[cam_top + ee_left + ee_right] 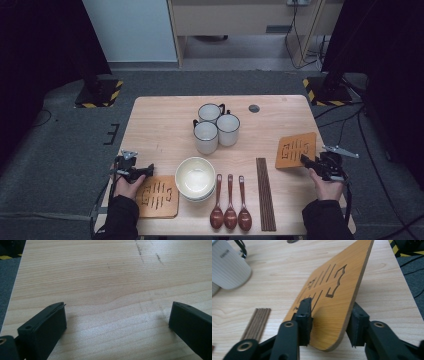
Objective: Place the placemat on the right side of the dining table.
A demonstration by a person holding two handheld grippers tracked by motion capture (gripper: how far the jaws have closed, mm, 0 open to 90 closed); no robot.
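Note:
A wooden mat (296, 149) with cut-out slots lies near the table's right edge. In the right gripper view this mat (337, 282) stands tilted between the jaws, its right edge raised. My right gripper (303, 159) (330, 317) is open around the mat's near corner: one jaw is over the top face, the other below the raised edge, and they do not clamp it. My left gripper (148, 170) (117, 320) is open over bare table, just above a second wooden mat (157, 196) at the front left.
Three white mugs (217, 129) stand at the table's centre back, one mug (227, 267) showing in the right gripper view. White bowls (195, 177) are stacked at the front centre. Three brown spoons (230, 202) and several dark chopsticks (265, 192) (257, 322) lie beside them.

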